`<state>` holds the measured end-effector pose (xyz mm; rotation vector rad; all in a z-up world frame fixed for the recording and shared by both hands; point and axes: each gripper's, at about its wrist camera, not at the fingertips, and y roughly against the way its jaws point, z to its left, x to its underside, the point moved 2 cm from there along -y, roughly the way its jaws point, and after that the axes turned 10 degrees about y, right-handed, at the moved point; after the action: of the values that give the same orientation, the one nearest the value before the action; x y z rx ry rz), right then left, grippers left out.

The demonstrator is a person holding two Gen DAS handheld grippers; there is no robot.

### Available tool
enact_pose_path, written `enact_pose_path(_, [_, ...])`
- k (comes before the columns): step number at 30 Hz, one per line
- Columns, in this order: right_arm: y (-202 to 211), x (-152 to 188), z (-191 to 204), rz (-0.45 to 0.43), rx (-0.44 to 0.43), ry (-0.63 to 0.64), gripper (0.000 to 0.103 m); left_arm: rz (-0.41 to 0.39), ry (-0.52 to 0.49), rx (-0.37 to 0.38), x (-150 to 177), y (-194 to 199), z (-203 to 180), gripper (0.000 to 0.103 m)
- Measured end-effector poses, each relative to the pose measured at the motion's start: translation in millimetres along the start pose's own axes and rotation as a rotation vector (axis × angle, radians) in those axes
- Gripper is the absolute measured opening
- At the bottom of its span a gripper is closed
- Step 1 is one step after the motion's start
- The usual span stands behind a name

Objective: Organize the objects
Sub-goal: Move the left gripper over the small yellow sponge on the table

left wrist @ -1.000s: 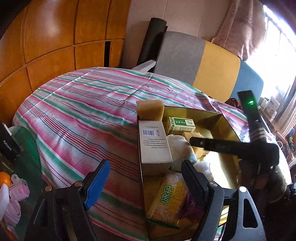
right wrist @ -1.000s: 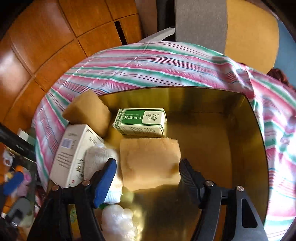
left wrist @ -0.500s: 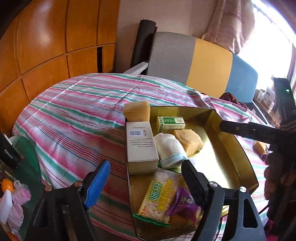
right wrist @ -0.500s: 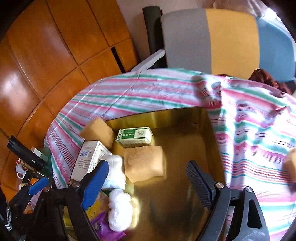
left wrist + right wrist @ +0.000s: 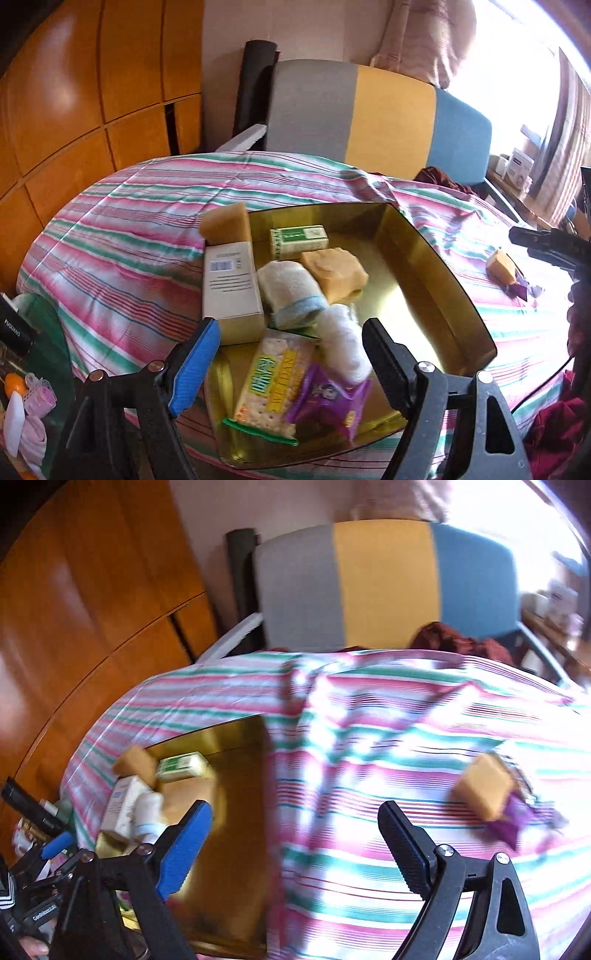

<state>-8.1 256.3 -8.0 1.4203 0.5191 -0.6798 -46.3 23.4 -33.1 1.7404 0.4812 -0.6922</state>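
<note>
The right gripper [image 5: 295, 845] has just been opening its fingers; they stand wide with nothing between them. The next thing to collect, a tan sponge block [image 5: 482, 792], lies on the striped tabletop [image 5: 369, 738] outside the gold tray [image 5: 436, 258], ahead and to the right of those fingers, touching a purple wrapper [image 5: 511, 821]. The left gripper [image 5: 291, 365], also wide and empty, hovers over the tray's packed items, so the right hand looks nearer.

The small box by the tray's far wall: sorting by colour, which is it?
Green and white small box, clearest in the left wrist view.
</note>
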Motion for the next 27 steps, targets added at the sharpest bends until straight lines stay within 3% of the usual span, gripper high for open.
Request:
enact_pose_path(13, [56.8,37.1,-168.4,0.014,0.307,-0.183,0.099,0.024,-0.162,0.064,2.0,-6.3,-68.0,0.081])
enact_pose_path(18, [71.3,72.6,-237.8,-0.011,0.442,-0.370,0.100,0.049,-0.230,0.097,4.6,-14.7,-106.1,0.081])
enact_pose_path(21, [74.3,89.3,-267.7,0.006,0.440,-0.536,0.100,0.063,-0.262,0.120,5.8,-21.1,-130.2,0.081])
enact_pose_path(27, [77.8,94.5,-279.4,0.008,0.422,-0.601,0.100,0.137,-0.283,0.207,6.9,-33.2,-173.9,0.081])
